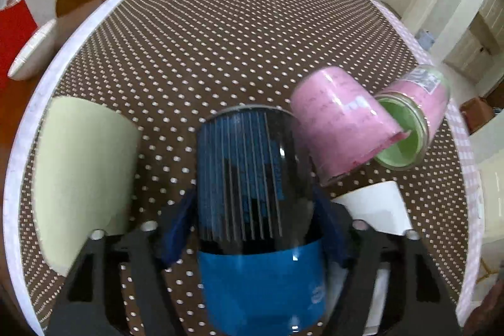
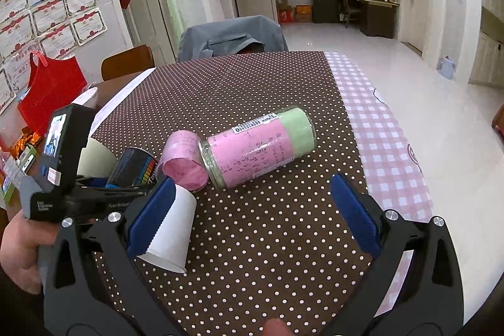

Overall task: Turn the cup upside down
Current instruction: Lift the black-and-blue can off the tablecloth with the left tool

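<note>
Blue cup (image 1: pixel 255 210) clamped between left gripper (image 1: pixel 255 229) pads, held above dotted tablecloth (image 1: pixel 220 52); right gripper (image 2: pixel 252 210) jaws wide apart, idle. Rotation best completed slowly, rim lowered flat

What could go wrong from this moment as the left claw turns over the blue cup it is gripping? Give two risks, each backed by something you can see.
1. The left claw holds the blue cup close beside the pink cup; swinging it round could knock that one.
2. The pink cup leans against the glass jar, which lies on its side; a bump could set the jar rolling across the table.
</note>
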